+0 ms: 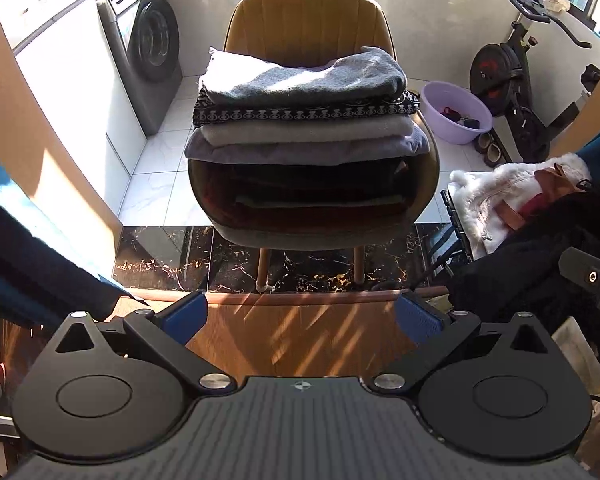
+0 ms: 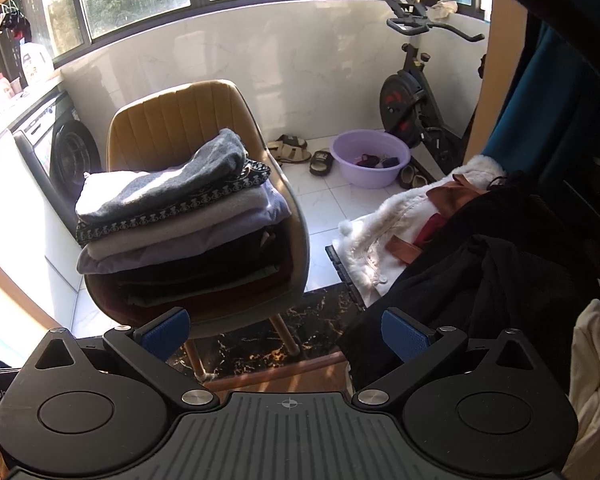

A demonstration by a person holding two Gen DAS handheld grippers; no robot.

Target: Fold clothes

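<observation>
A tall folded stack [image 1: 304, 112] is seen on the chair [image 1: 312, 20], unfolded clothes [image 2: 480, 248] heaped beside it. Both the left gripper [image 1: 300, 316] and right gripper [image 2: 286, 332] are held spread, empty. The stack could be toppled by a careless placement.

- A stack of folded clothes [image 1: 304, 116] lies on the chair [image 1: 308, 20].
- The washing machine [image 1: 148, 48] stands left of the chair.
- A basin [image 1: 456, 110] sits on the floor to its right, with the exercise bike [image 1: 512, 80] behind.

Folded clothes stack [image 1: 304, 120] on chair seat, grey sweater topmost.
</observation>
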